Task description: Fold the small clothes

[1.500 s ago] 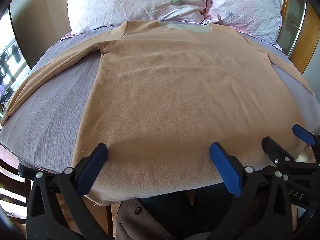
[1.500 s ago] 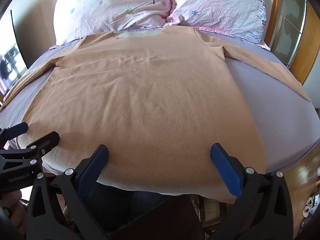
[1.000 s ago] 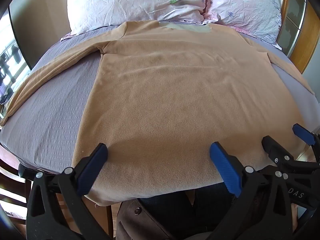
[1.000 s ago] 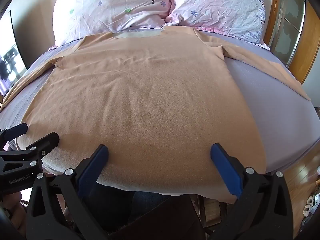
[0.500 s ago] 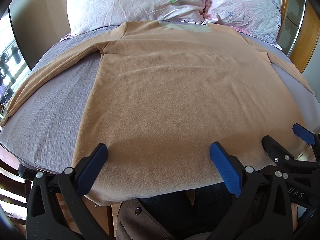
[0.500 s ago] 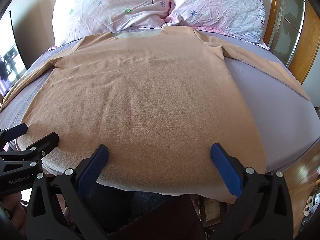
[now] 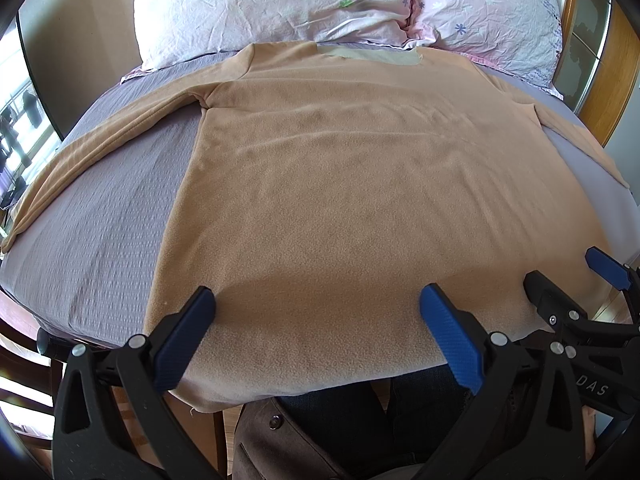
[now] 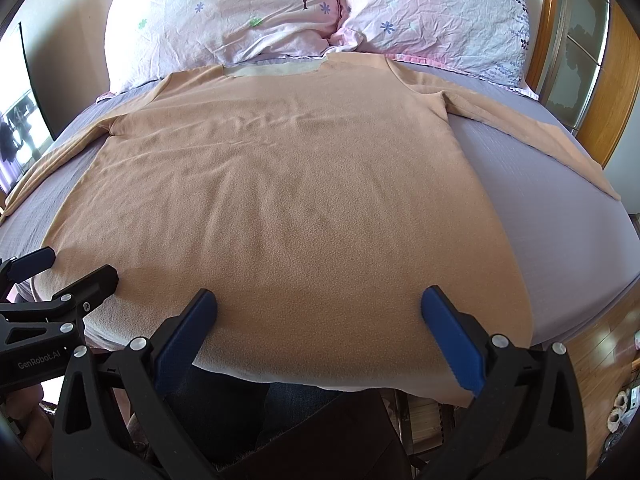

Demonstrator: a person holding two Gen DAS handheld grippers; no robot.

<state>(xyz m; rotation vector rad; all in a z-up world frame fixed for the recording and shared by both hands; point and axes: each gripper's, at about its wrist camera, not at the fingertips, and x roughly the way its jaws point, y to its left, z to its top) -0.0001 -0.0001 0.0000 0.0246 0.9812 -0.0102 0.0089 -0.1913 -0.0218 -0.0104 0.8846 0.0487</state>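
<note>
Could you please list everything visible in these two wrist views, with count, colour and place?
Long-sleeved top: one, tan, spread flat on the bed, sleeves out to both sides, hem at the near edge.
Bedsheet: one, grey-lilac, under the top.
Pillows: two, pale pink with flower and tree prints, at the head of the bed.
Headboard: one, wooden, far right.
Wooden floor: brown, lower right.
Left hand-held gripper: one, black with blue pads, open over the hem's left part.
Right hand-held gripper: one, black with blue pads, open over the hem's right part.
</note>
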